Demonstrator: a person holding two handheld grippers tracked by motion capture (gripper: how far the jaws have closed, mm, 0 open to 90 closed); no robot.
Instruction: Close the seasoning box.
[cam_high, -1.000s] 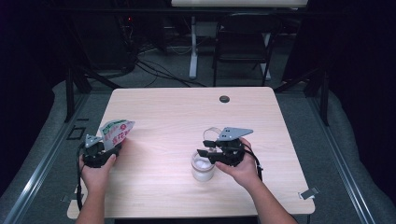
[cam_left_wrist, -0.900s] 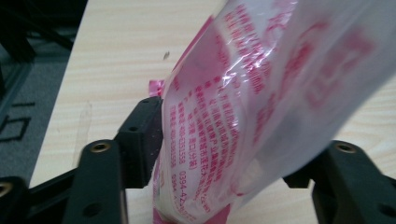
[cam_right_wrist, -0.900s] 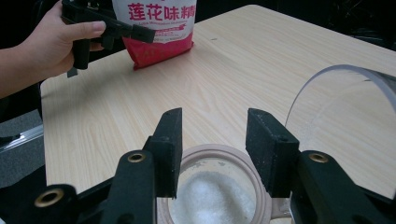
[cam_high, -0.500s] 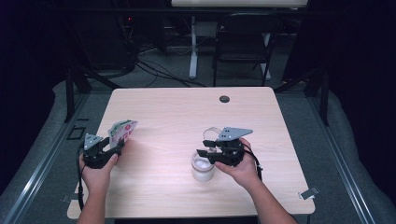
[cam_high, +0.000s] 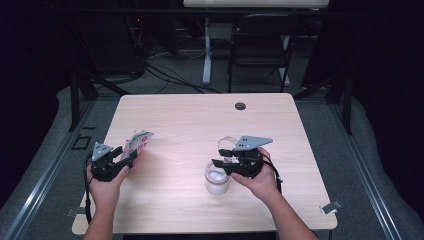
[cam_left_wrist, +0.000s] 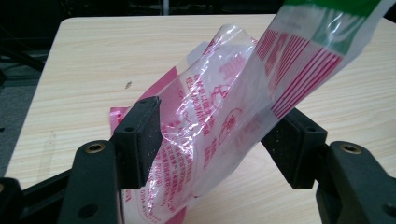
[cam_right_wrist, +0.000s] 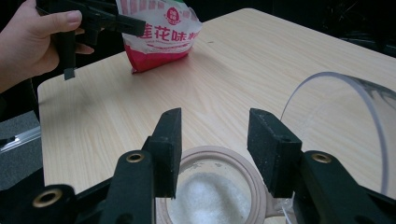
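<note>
Two tools over the worktop (cam_high: 200, 120). Left tool (cam_high: 131, 159) at the left edge: jaws spread, the red-and-white plastic bag (cam_left_wrist: 219, 116) sits between them, pads look slack against it, so released. Bag rests on the worktop. Right tool (cam_right_wrist: 215, 149), right of centre, hangs unclenched just above the open jar (cam_high: 218, 178) of white grains. Clear lid (cam_right_wrist: 336, 130) stands beside the jar.

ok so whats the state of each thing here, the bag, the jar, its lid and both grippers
bag: between the left gripper's jaws, lower end on the table
jar: upright, open, white grains inside
clear lid: off the jar, beside it
left gripper: open, jaws on either side of the bag
right gripper: open, above the jar's mouth
</note>
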